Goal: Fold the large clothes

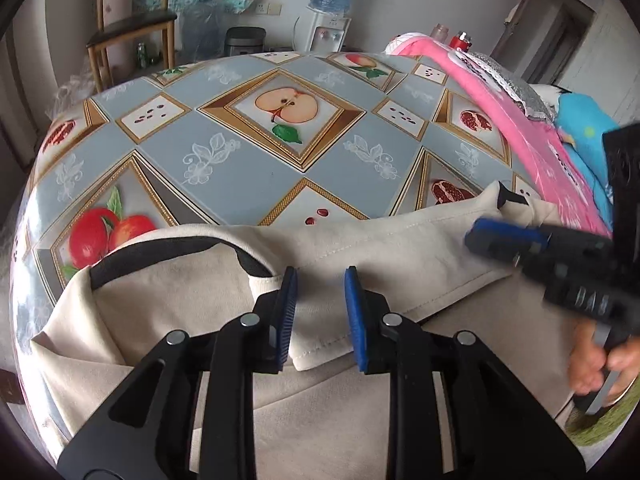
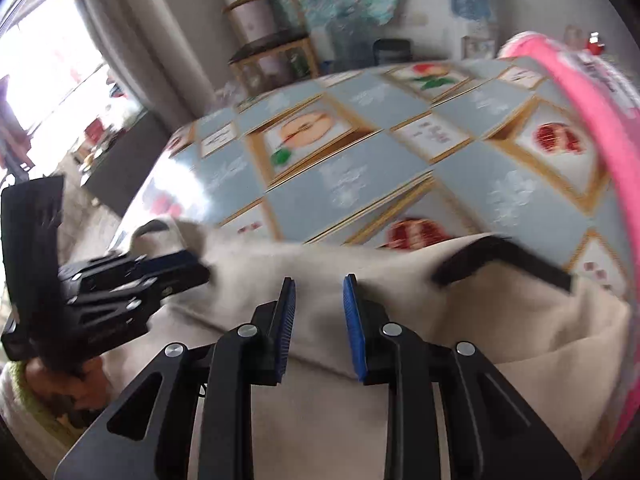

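In the left wrist view, the beige garment (image 1: pixel 328 248) is seen spread along the near edge of the surface (image 1: pixel 248 176), its long axis running left to right across the view, with the black-trimmed neckline (image 1: pixel 160 252) to the left. A folded hem edge lies directly ahead of and beneath the left gripper (image 1: pixel 321 314). Its blue-padded fingers (image 1: pixel 287 312) are held parted, with cloth visible in the gap but nothing pinched. The right gripper (image 1: pixel 476 236) is seen to the right, blurred, its tip lying at the cloth beside a black cuff (image 1: pixel 506 196); whether anything is clamped there cannot be told from this view. A pink cloth (image 1: pixel 532 128) lies further right.

In the right wrist view, which is motion-blurred, the garment (image 2: pixel 360 280) again lies straight ahead, a black trim band (image 2: pixel 500 260) to the right. The right gripper's (image 2: pixel 320 314) fingers (image 2: pixel 352 320) are spread, astride a raised fold but not closed on it. The left gripper (image 2: pixel 188 268) is seen at left, at the cloth's far corner. Each edge is judged nearer to its own side's gripper.
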`<state>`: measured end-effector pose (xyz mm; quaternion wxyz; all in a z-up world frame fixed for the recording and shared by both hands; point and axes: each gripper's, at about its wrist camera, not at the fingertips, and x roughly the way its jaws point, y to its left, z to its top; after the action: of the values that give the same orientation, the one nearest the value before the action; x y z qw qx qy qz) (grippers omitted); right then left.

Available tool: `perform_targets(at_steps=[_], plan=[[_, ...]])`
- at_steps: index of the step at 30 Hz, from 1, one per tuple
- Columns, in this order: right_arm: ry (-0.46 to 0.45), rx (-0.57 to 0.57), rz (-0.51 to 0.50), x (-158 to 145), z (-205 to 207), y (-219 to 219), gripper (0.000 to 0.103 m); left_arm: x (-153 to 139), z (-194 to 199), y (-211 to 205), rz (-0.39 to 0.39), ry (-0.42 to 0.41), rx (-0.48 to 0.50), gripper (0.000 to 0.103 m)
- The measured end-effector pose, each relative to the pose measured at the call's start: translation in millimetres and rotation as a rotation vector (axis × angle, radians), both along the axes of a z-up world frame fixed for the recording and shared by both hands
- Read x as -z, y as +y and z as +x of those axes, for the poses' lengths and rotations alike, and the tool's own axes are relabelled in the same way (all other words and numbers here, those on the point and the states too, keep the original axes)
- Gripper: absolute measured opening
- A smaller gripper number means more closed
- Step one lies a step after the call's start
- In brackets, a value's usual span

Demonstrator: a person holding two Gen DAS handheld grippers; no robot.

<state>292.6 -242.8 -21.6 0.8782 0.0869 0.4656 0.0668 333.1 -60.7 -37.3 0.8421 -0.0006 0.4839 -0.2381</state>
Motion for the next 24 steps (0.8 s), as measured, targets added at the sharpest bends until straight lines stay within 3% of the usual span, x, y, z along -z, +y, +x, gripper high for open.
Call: perform_targets(at_steps=[2,4,6,9,11,13,15,17,19,24], plan=[[0.068,0.023,0.006,15,7,-14,0.025,1,0,0,-0.003,-0.005,-0.001,0.024],[0.064,-0.001,0.007,20,7,-15,0.025,1,1,2,-0.013,-0.001,-0.004,0.024],[0.080,-0.003,-0.035,16,8,-9,0.025,1,0,3,-0.018,0.004,-0.004,0.024],[0.044,-0.027,0.000,-2,3,5,0.026,-9,-7,6,-0.025,-0.023,-0.006,0.025],[0.024,-0.084,0.029,-8,3,19,0.044,-15,-12,3,-0.035,-0.042,0.019,0.032],[0.030,-0.125,-0.002,-4,5,36,0.047,-10,-15,-8,0.004,-0.025,0.056,0.036],[0.089,-0.139,-0.071,13,11,48,0.047,0,-16,-18,0.108,-0.006,0.066,0.033],[0.101,-0.123,-0.053,23,14,44,0.047,2,-19,-17,0.129,-0.027,0.070,0.034],[0.120,-0.095,-0.037,14,12,39,0.047,-5,-18,-9,0.089,0.007,0.032,0.034],[0.051,-0.074,0.019,-33,-26,20,0.050,-46,-44,17,0.075,-0.039,-0.021,0.042]])
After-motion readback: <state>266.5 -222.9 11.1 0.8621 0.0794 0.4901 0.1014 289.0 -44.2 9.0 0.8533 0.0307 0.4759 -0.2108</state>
